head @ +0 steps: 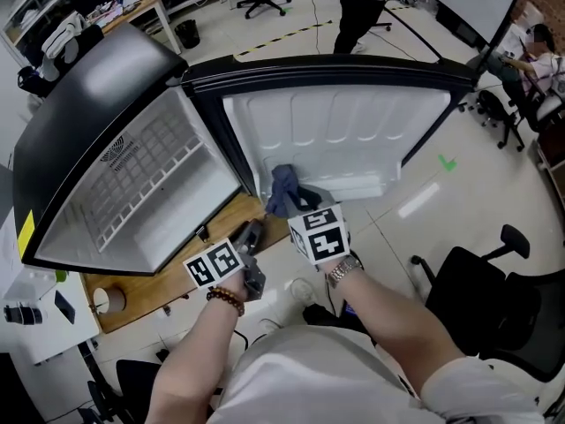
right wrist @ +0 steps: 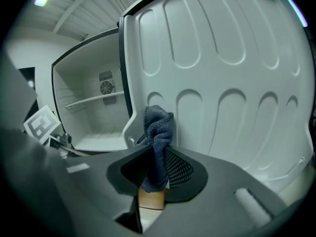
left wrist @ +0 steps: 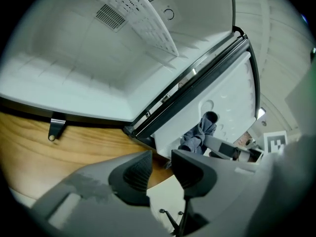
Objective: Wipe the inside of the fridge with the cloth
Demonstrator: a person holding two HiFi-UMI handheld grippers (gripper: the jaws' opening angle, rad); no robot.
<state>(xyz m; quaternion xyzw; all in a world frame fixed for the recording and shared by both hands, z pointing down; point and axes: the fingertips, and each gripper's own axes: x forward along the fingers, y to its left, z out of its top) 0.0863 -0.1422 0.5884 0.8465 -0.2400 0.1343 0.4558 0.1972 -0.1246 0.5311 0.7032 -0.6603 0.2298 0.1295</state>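
The small black fridge [head: 97,87] stands on a wooden table with its door [head: 335,131] swung wide to the right. Its white inside [head: 141,184] holds a wire shelf. A blue-grey cloth [head: 282,188] sticks up from my right gripper [head: 287,203], close to the door's lower inner panel near the hinge. In the right gripper view the jaws of my right gripper [right wrist: 157,169] are shut on the cloth [right wrist: 158,130]. My left gripper [head: 253,230] hovers over the table's front edge, below the fridge opening. In its own view my left gripper [left wrist: 162,169] is open with nothing between its fingers.
The wooden table [head: 177,281] juts out under the fridge, with a tape roll [head: 108,300] on its left end. A white desk [head: 35,316] is at the far left and black office chairs [head: 494,299] at the right. A person [head: 357,7] stands behind the fridge.
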